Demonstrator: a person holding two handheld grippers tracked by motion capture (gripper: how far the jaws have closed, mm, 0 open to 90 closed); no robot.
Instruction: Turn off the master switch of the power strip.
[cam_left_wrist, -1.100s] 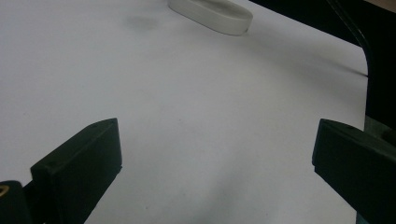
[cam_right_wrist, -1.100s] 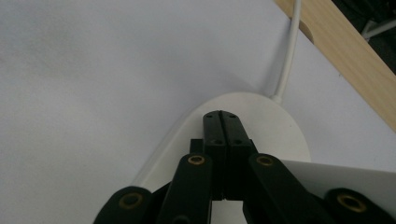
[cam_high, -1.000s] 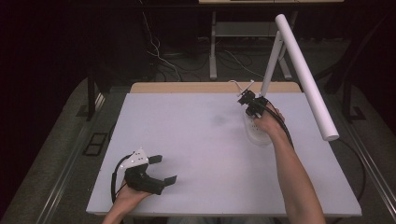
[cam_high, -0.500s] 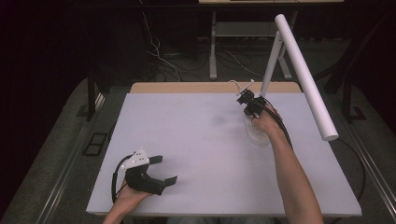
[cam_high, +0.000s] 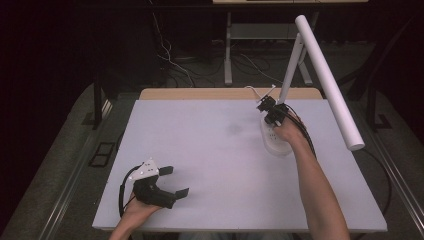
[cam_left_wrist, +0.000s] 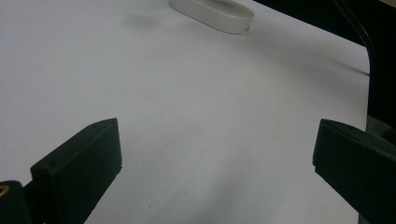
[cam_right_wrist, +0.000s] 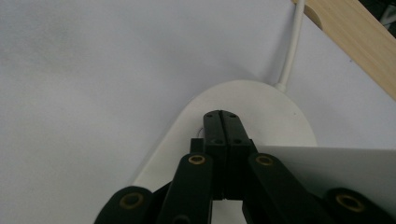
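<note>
Lamp base (cam_high: 274, 140): white oval, right of centre in the high view; its stem (cam_high: 288, 75) rises to a long white tube head (cam_high: 327, 82) slanting toward the right edge.
Right gripper (cam_right_wrist: 222, 116): we see its jaws pressed together, holding nothing, tips down on the top of the base at centre frame in its own view. We judge this a press on a touch switch, though no switch can be made out.
Left gripper (cam_high: 175, 182): lower left of the high view, resting on the table with jaws spread wide and empty.
Risk, tipping: we think a push off the vertical could rock the base, since the head overhangs far to one side.
Risk, sliding: closed tips may skate on the smooth plastic and miss their mark.
Risk, cable: the white cord (cam_right_wrist: 290, 51) leaves the base toward the upper right; a shoved base could tug it.
Surface: pale matte table (cam_high: 200, 150), wooden strip (cam_high: 200, 93) at its far edge.
Room: dark, with cables and table legs on the floor behind.
</note>
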